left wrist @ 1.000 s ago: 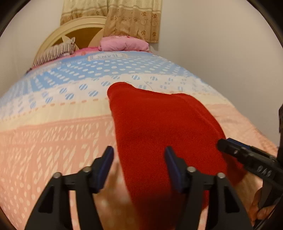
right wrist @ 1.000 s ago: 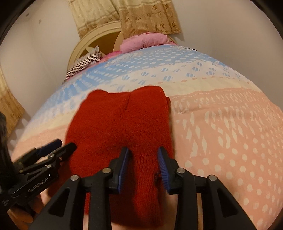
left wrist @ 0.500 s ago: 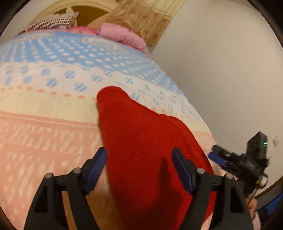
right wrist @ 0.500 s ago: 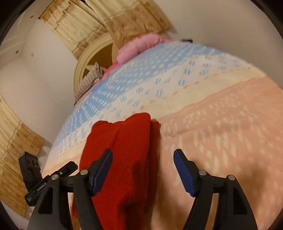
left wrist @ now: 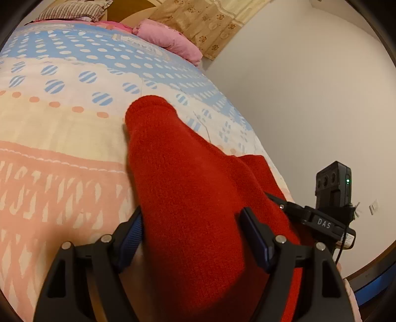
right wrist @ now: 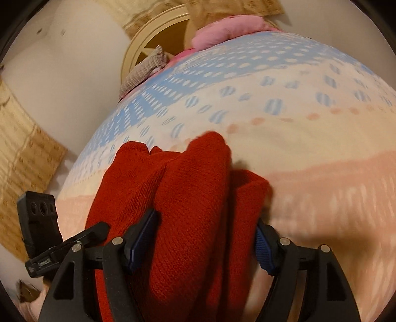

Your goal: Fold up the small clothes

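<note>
Left gripper (left wrist: 191,235): jaws spread wide, straddling a raised fold of the red knit garment (left wrist: 188,188), pads beside the cloth and not pressing it. Right gripper (right wrist: 205,237): jaws likewise apart, either side of the same garment. Garment: bunched lengthwise on the patterned bedspread (left wrist: 61,128). Pink pillow (left wrist: 168,39) and striped pillow (left wrist: 71,11): beyond the garment, at the headboard (right wrist: 148,49).

Left black two-finger gripper with blue pads (left wrist: 191,235): jaws spread wide, pointing forward and low, side by side with the right. Right black two-finger gripper with blue pads (right wrist: 205,241): jaws also spread wide, angled down, its fingers visible at the left view's right edge.
</note>
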Action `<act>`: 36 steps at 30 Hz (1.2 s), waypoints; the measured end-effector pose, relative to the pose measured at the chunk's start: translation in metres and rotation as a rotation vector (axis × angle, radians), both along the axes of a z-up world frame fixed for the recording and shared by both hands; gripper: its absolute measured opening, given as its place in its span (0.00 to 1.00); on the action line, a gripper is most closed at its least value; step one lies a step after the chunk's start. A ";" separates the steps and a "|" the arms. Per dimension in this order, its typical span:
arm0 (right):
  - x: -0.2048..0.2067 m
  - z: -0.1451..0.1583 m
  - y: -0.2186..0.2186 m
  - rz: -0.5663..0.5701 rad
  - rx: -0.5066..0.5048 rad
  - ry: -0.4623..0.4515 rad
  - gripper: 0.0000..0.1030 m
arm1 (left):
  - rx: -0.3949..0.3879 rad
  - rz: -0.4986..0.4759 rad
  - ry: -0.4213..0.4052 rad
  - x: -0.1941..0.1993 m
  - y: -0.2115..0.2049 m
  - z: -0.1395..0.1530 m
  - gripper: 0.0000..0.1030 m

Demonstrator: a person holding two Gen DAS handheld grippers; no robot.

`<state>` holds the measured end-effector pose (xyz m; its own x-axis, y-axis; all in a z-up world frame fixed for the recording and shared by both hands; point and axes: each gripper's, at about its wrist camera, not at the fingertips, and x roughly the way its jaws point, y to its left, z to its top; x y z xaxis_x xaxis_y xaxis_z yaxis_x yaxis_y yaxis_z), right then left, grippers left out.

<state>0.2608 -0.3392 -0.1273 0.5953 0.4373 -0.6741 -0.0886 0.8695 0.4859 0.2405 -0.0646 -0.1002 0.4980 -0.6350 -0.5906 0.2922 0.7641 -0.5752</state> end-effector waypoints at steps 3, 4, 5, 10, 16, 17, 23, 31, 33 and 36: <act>0.000 -0.003 -0.001 0.008 0.026 -0.017 0.46 | -0.008 0.003 -0.003 0.001 0.001 -0.001 0.68; -0.001 -0.004 -0.003 0.014 0.060 -0.011 0.40 | -0.016 0.008 -0.001 0.001 0.003 -0.002 0.63; -0.003 -0.004 -0.002 0.004 0.059 -0.015 0.36 | -0.031 0.016 0.004 0.003 0.005 -0.003 0.59; -0.019 0.014 0.011 -0.069 -0.029 -0.035 0.31 | -0.014 0.017 -0.003 0.000 0.004 0.005 0.39; -0.071 0.060 0.018 -0.160 -0.057 -0.119 0.30 | 0.046 -0.031 -0.079 -0.030 -0.006 0.038 0.37; -0.083 0.069 0.020 -0.176 -0.071 -0.136 0.30 | 0.056 -0.041 -0.101 -0.039 -0.008 0.048 0.37; -0.151 0.116 0.037 -0.249 -0.149 -0.232 0.30 | 0.114 -0.088 -0.218 -0.086 -0.010 0.091 0.37; -0.241 0.160 0.048 -0.314 -0.140 -0.325 0.29 | 0.126 -0.174 -0.274 -0.142 -0.017 0.133 0.37; -0.261 0.169 0.046 -0.334 -0.141 -0.341 0.28 | 0.123 -0.215 -0.269 -0.154 -0.026 0.138 0.37; -0.292 0.184 0.037 -0.365 -0.132 -0.360 0.28 | 0.125 -0.275 -0.262 -0.167 -0.043 0.144 0.37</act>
<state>-0.0310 -0.3025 0.0562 0.8967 0.0841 -0.4346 0.0900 0.9266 0.3650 0.0731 -0.1074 0.0440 0.4634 -0.6973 -0.5469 0.6203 0.6960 -0.3618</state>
